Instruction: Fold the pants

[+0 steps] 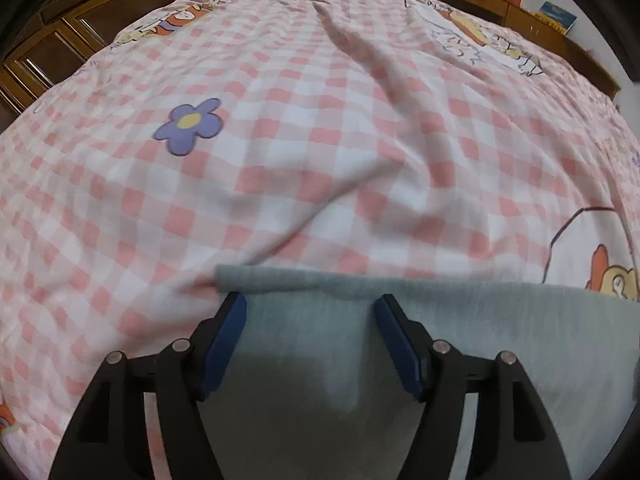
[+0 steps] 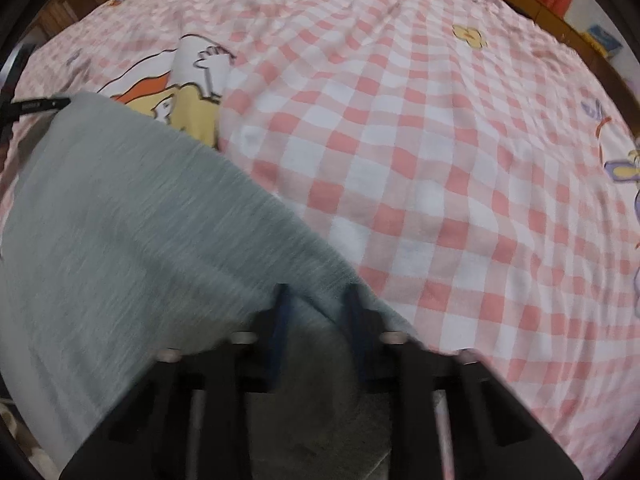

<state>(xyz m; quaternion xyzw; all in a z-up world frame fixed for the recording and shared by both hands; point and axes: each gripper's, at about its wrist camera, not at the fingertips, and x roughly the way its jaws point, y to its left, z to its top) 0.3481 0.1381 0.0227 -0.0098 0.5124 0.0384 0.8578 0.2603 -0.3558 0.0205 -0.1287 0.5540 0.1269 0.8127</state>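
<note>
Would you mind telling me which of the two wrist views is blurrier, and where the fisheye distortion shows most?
Right wrist view: clearly blurrier, with the grey pants and the right gripper smeared by motion. Left wrist view: sharper, the left gripper crisp, only the pants' far edge soft. Both views: the checked bedspread bulges like a dome and dark corners ring the image.
</note>
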